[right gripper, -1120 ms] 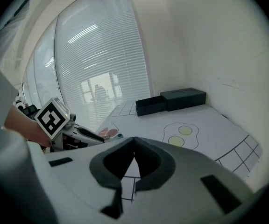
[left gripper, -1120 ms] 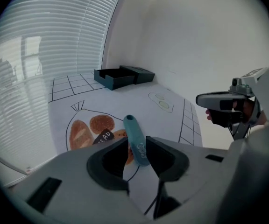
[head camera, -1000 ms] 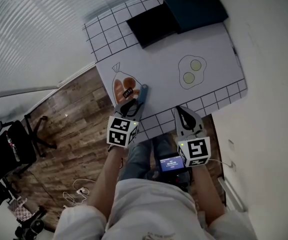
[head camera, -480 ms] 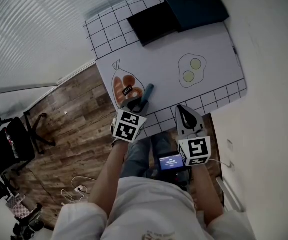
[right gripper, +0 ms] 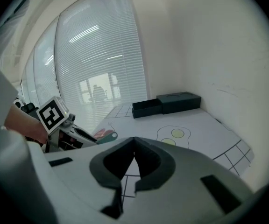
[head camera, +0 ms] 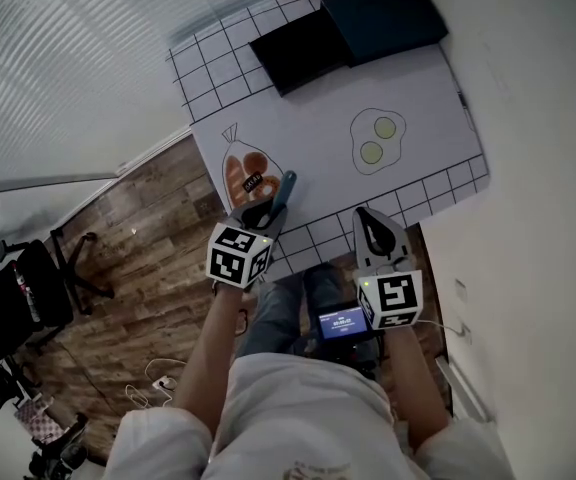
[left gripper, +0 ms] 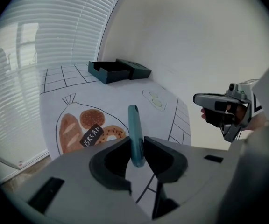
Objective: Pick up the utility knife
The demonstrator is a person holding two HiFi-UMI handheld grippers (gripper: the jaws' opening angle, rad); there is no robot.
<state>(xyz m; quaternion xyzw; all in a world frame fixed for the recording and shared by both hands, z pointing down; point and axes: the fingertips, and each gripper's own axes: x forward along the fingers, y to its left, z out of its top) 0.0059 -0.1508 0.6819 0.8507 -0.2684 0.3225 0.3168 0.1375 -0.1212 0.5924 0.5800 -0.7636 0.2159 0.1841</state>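
The teal utility knife (head camera: 284, 190) (left gripper: 134, 134) sits near the table's front left edge, beside the bread drawing (head camera: 246, 173). My left gripper (head camera: 266, 211) (left gripper: 137, 146) has its jaws closing on the knife's near end. The pads press both sides, and the far end sticks out ahead. My right gripper (head camera: 370, 223) (right gripper: 134, 146) hovers over the front edge to the right, shut and empty. In the right gripper view the left gripper (right gripper: 78, 133) and the knife's tip (right gripper: 107, 135) show at the left.
The white gridded mat (head camera: 328, 158) carries a fried-egg drawing (head camera: 378, 140). A black box (head camera: 303, 48) and a dark blue box (head camera: 383, 16) stand at the table's far end. The wall runs along the right. A black chair (head camera: 28, 288) stands on the wood floor at the left.
The left gripper's jaws have closed from wide open onto the knife's near end. The gripper pushed forward a little, then drew back. The right gripper has not moved.
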